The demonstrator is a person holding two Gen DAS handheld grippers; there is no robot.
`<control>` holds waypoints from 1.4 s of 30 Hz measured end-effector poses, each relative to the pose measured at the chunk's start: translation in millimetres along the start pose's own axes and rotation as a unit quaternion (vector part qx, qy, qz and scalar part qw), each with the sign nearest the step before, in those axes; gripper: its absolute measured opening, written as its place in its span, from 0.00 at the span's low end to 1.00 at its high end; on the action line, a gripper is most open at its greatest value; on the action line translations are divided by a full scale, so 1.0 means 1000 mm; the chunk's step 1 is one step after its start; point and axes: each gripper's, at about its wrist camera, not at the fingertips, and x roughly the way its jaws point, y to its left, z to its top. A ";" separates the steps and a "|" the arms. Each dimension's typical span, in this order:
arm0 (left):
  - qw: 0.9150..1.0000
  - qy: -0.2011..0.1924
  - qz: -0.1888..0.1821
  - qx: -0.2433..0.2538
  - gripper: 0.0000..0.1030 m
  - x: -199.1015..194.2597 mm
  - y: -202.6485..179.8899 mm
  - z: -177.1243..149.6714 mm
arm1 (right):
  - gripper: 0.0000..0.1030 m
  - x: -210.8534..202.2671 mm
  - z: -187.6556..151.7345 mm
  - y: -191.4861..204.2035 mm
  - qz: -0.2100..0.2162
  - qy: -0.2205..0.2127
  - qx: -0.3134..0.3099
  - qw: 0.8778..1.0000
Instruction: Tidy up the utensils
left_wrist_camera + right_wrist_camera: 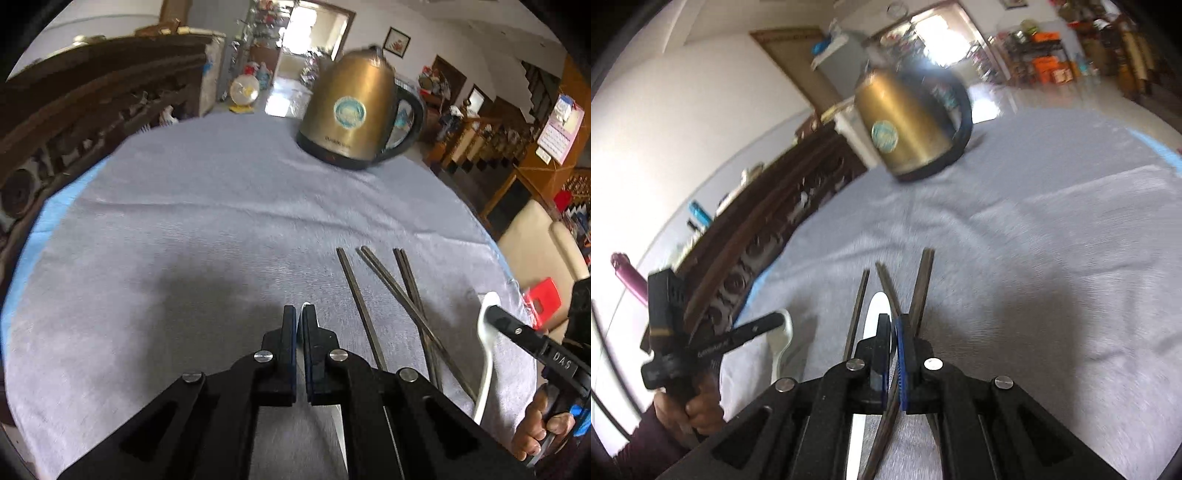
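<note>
Chopsticks [384, 306] lie loose and crossed on the grey cloth of the worktop [184, 229], so your sorting looks barely begun. Your left claw [299, 314] is pinched on a white spoon [332, 417], its handle edge showing between the pads. Your right claw [894, 325] is clamped on the second white spoon [875, 306], just above the chopsticks. A gold kettle [351, 110] stands well apart at the far edge. You have yet to lay both spoons down and pair the chopsticks.

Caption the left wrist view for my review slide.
Left tool shut on a white spoon; right tool grips another beside dark chopsticks.
</note>
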 end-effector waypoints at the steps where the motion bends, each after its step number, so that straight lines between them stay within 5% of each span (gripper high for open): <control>1: 1.000 -0.007 0.004 -0.004 0.03 -0.007 0.001 -0.002 | 0.04 -0.010 -0.002 0.003 -0.005 -0.016 0.004 1.000; 11: 0.994 -0.077 0.027 -0.070 0.03 -0.092 0.012 -0.040 | 0.04 -0.098 -0.024 0.038 -0.059 -0.137 0.004 0.989; 20: 0.987 -0.141 0.007 -0.073 0.03 -0.170 -0.007 -0.060 | 0.04 -0.158 -0.041 0.067 -0.080 -0.212 0.007 0.974; 32: 0.961 -0.277 0.022 0.002 0.03 -0.223 -0.084 -0.073 | 0.04 -0.157 -0.064 0.114 -0.094 -0.236 -0.057 0.965; 42: 0.946 -0.312 0.055 0.068 0.03 -0.209 -0.129 -0.083 | 0.04 -0.150 -0.083 0.111 -0.097 -0.233 -0.080 0.964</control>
